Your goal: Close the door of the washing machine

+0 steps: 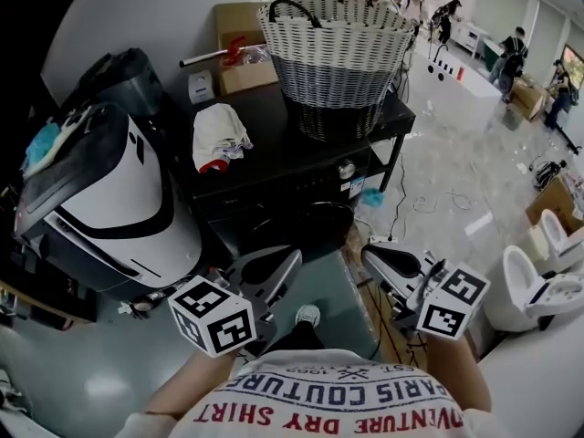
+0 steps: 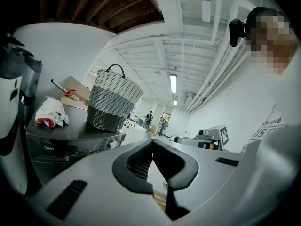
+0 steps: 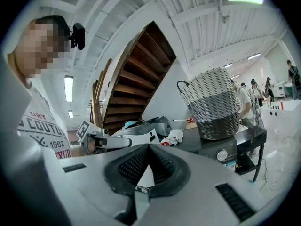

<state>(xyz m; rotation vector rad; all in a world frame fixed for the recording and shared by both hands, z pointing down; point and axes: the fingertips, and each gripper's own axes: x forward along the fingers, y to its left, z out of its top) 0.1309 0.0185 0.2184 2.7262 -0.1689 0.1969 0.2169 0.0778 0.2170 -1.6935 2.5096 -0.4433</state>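
Door [image 1: 311,221], head view only; shut or ajar unclear.

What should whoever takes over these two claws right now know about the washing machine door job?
Left claw: shut, empty, held close to the person's body.
Right claw: shut, empty, also held close.
The washing machine stands ahead, with a wicker basket and a crumpled cloth on its top. Its round door sits below the control panel, facing the person.
Done: nothing I can confirm. Neither claw touches the door, and I cannot tell whether it is latched.
Left: bring a claw to the door, check it, and push it shut if it is ajar.
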